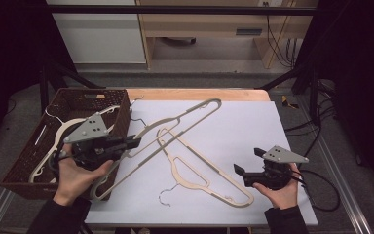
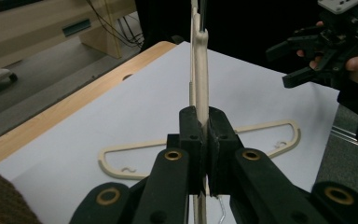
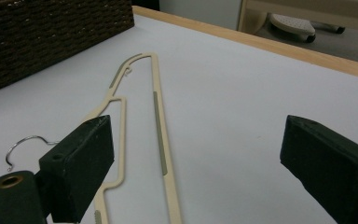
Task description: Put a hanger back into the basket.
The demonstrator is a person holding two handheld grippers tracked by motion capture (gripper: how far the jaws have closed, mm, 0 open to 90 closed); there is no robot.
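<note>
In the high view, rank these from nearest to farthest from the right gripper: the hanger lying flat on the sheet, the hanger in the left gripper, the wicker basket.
From the right gripper:
1. Flat hanger, on the white sheet just to its left.
2. Held hanger, slanting across mid-table, clamped in the left gripper.
3. Wicker basket, at the table's far left edge.

- Sheet point(image 1: 253, 131) covers most of the table point(image 1: 195, 93); basket point(image 1: 119, 105) sits at its left edge.
- Hangers point(image 1: 53, 141) lie in the basket.
- Left gripper point(image 1: 135, 141), beside the basket, clamps one hanger point(image 1: 185, 122), which crosses above the flat hanger point(image 1: 214, 175) at centre.
- Right gripper point(image 1: 248, 162) is right of the flat hanger, apart from it.
</note>
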